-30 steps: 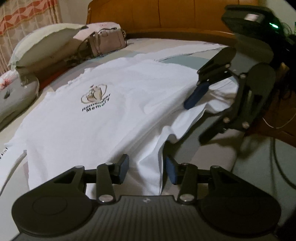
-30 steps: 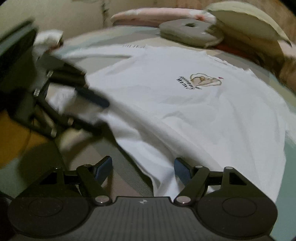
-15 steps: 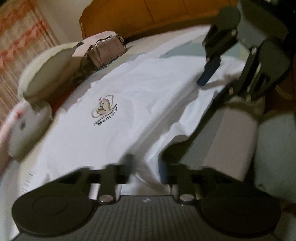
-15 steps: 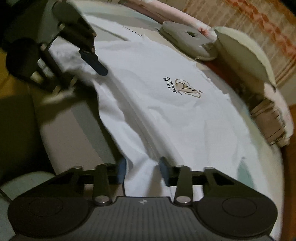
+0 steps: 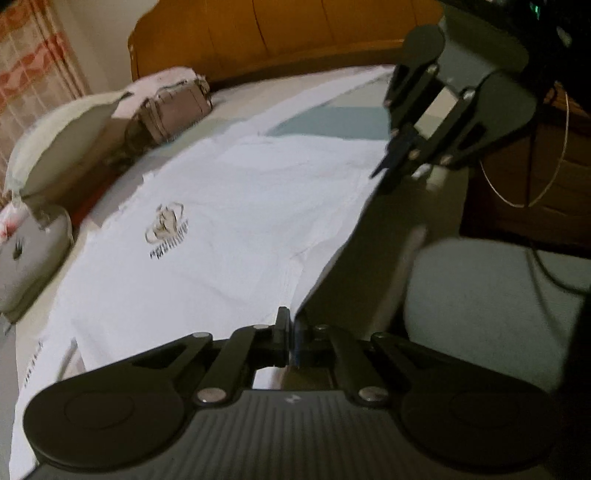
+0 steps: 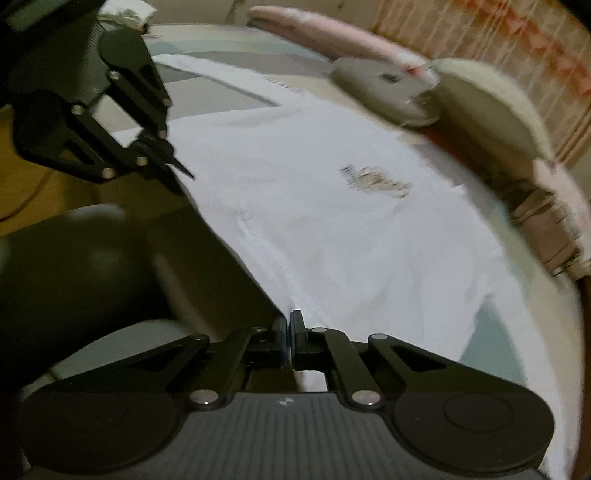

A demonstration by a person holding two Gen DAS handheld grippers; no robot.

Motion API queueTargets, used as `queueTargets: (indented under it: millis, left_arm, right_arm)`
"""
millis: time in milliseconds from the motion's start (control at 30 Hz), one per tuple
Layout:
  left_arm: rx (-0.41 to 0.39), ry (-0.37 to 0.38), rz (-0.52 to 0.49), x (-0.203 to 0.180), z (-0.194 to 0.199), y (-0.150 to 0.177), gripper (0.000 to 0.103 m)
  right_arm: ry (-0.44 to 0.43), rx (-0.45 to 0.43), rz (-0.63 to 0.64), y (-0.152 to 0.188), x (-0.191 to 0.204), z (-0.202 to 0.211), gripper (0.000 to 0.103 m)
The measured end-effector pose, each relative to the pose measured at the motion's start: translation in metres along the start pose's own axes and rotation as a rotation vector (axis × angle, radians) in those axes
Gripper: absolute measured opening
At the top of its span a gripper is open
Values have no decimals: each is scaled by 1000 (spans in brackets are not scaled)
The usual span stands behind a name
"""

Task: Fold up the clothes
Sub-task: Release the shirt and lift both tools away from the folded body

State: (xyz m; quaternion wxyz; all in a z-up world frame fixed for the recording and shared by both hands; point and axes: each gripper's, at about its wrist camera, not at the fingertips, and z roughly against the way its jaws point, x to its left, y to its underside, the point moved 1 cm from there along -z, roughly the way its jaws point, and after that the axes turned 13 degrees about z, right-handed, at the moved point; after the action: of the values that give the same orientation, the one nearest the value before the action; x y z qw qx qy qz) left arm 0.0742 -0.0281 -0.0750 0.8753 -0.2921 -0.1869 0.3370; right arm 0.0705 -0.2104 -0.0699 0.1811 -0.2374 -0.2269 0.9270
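- The white cotton T-shirt with a small brown-and-black chest print [image 5: 221, 236] lies spread face-up on the bed, its hem along the mattress edge nearest the cameras.
- The black two-finger left gripper [image 5: 291, 332] has its jaws together, clamped on the shirt's hem edge, which rises into them; in the right wrist view it shows at 10 o'clock [image 6: 184, 171], tips pinched on the same edge.
- The black two-finger right gripper [image 6: 289, 332] is likewise closed on the hem; from the left wrist view it sits at 2 o'clock [image 5: 382, 168], gripping the cloth.
- Between the two grips the hem runs taut and lifted off the grey bed sheet [image 5: 332, 118].
- At 10 o'clock in the left wrist view lie a cream pillow [image 5: 62, 147], a taupe handbag [image 5: 173, 110] and a flat grey cushion [image 5: 26, 258].
- Behind stands an orange-brown wooden headboard [image 5: 295, 33].
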Motion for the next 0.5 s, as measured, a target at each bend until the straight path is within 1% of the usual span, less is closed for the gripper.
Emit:
queueTargets:
  millis: [33, 100, 167, 200, 233, 267, 300, 333, 367, 400, 433, 500]
  left_arm:
    - [27, 18, 5, -2, 0, 3, 1]
    - [52, 45, 7, -5, 2, 9, 11]
    - [49, 51, 0, -11, 8, 14, 12]
    - [43, 53, -2, -12, 13, 16, 12]
    - [30, 39, 13, -8, 19, 16, 12]
    - [14, 18, 37, -4, 24, 15, 13]
    - [-1, -2, 61, 1, 29, 15, 15]
    - [-17, -23, 85, 6, 35, 15, 21]
    - [-33, -50, 125, 14, 40, 15, 30]
    - [-43, -89, 172, 25, 42, 17, 35]
    - [-52, -131, 220, 36, 44, 19, 42]
    - [-51, -215, 305, 55, 44, 27, 42]
  right_arm:
    - [-38, 13, -10, 4, 2, 0, 5]
    - [-108, 52, -35, 11, 7, -3, 5]
    - [-114, 79, -51, 18, 10, -6, 7]
    - [-106, 83, -64, 21, 10, -5, 8]
    - [-91, 75, -85, 24, 8, -1, 9]
    - [-81, 60, -110, 25, 5, 4, 10]
    - [-67, 43, -140, 28, 1, 11, 13]
    - [-45, 22, -178, 31, -4, 18, 19]
    - [-19, 6, -213, 34, -8, 24, 21]
    - [13, -4, -252, 38, -15, 28, 25]
    - [47, -10, -303, 45, -23, 31, 29]
    - [98, -12, -416, 63, -38, 30, 32]
